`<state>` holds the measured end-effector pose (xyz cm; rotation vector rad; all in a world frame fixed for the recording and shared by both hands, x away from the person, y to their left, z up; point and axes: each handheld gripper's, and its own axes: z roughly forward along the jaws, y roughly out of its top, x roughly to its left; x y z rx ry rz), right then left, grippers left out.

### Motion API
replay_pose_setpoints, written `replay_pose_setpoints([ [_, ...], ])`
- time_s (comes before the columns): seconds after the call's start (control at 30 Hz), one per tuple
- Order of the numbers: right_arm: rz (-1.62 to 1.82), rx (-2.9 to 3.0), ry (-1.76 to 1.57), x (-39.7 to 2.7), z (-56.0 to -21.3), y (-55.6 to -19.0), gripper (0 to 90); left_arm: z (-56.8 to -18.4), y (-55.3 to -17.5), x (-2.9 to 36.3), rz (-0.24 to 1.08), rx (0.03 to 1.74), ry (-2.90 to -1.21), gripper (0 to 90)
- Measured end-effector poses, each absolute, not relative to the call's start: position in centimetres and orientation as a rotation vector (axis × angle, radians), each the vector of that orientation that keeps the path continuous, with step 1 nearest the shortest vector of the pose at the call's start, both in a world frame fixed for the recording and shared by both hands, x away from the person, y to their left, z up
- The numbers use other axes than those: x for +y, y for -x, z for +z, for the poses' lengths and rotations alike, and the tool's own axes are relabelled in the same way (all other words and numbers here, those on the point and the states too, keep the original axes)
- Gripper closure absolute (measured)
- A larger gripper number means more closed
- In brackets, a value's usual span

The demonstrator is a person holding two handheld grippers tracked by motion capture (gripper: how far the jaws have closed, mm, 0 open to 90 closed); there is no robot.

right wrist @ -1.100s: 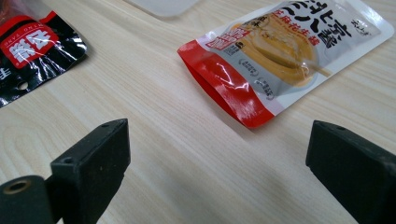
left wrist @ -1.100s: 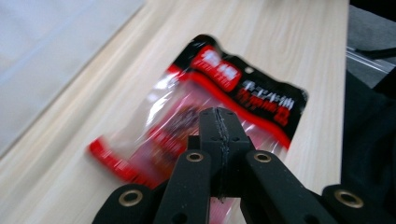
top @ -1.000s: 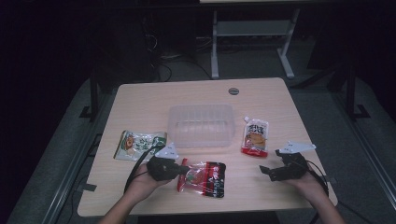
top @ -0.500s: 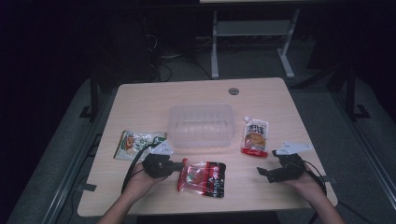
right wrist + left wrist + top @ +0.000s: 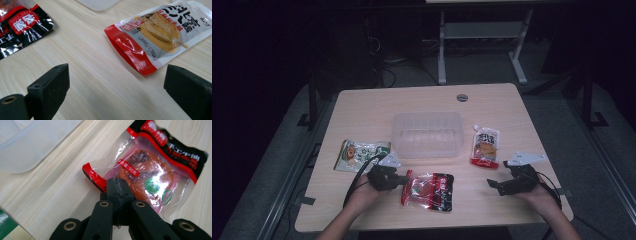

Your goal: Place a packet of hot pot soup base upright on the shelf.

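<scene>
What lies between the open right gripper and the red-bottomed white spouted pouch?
Bare wooden tabletop, seen in the right gripper view: right gripper open, white pouch just ahead.

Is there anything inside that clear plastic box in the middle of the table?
The clear plastic box looks empty: only its own ribbed bottom shows through. All three snack packets lie outside it on the table.

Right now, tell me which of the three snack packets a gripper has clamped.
The red-and-black packet at the front centre: the left gripper is shut on its edge. The green packet and the spouted pouch lie untouched.
</scene>
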<state>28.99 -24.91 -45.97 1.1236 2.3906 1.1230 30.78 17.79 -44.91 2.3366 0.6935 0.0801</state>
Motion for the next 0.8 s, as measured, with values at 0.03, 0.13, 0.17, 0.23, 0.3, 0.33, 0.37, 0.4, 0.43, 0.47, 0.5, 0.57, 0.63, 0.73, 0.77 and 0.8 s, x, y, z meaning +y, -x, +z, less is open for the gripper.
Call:
replay_pose_setpoints([
  [0.03,1.124,2.391,-1.122,-24.9,-46.0,-29.0,6.1,-45.0,-30.8,17.8,0.080,0.695,-2.338,89.8],
  [0.13,1.136,2.400,-1.120,-24.5,-45.7,-28.8,6.1,-45.2,-30.8,17.7,0.079,0.703,-2.345,89.8],
  [0.17,1.142,2.405,-1.118,-24.4,-45.6,-28.7,6.1,-45.2,-30.8,17.7,0.079,0.703,-2.345,89.8],
  [0.23,1.179,2.424,-1.109,-23.8,-45.4,-28.6,6.1,-45.4,-30.9,17.7,0.074,0.706,-2.356,89.8],
  [0.3,1.205,2.442,-1.097,-23.3,-45.2,-28.5,6.1,-45.4,-30.9,17.7,0.073,0.711,-2.353,89.8],
  [0.33,1.221,2.448,-1.090,-23.0,-45.1,-28.4,6.1,-45.5,-30.9,17.7,0.074,0.713,-2.356,89.7],
  [0.37,1.236,2.457,-1.080,-22.7,-44.9,-28.3,6.0,-45.5,-30.9,17.7,0.074,0.711,-2.365,89.8],
  [0.4,1.247,2.464,-1.081,-22.4,-44.8,-28.3,5.5,-45.6,-30.9,17.6,0.074,0.718,-2.363,89.8],
  [0.43,1.260,2.465,-1.083,-22.1,-44.7,-28.2,4.7,-45.6,-31.0,17.6,0.075,0.711,-2.377,89.8],
  [0.47,1.260,2.465,-1.083,-22.1,-44.7,-28.2,4.7,-45.6,-31.0,17.6,0.075,0.711,-2.377,89.8],
  [0.5,1.294,2.476,-1.069,-21.4,-44.5,-28.1,4.6,-45.7,-31.0,17.6,0.073,0.720,-2.368,89.8],
  [0.57,1.319,2.492,-1.059,-20.7,-44.3,-28.0,4.6,-45.7,-31.0,17.6,0.075,0.719,-2.369,89.8],
  [0.63,1.332,2.503,-1.050,-20.2,-44.2,-27.9,4.7,-45.7,-31.0,17.6,0.073,0.720,-2.371,89.8],
  [0.73,1.372,2.520,-1.028,-18.7,-43.9,-27.7,4.9,-45.7,-31.0,17.5,0.076,0.721,-2.372,89.8],
  [0.77,1.387,2.538,-1.009,-17.8,-43.7,-27.7,5.1,-45.7,-31.0,17.5,0.076,0.723,-2.370,89.8],
  [0.8,1.387,2.538,-1.009,-17.8,-43.7,-27.7,5.1,-45.6,-31.0,17.6,0.075,0.718,-2.376,89.8],
])
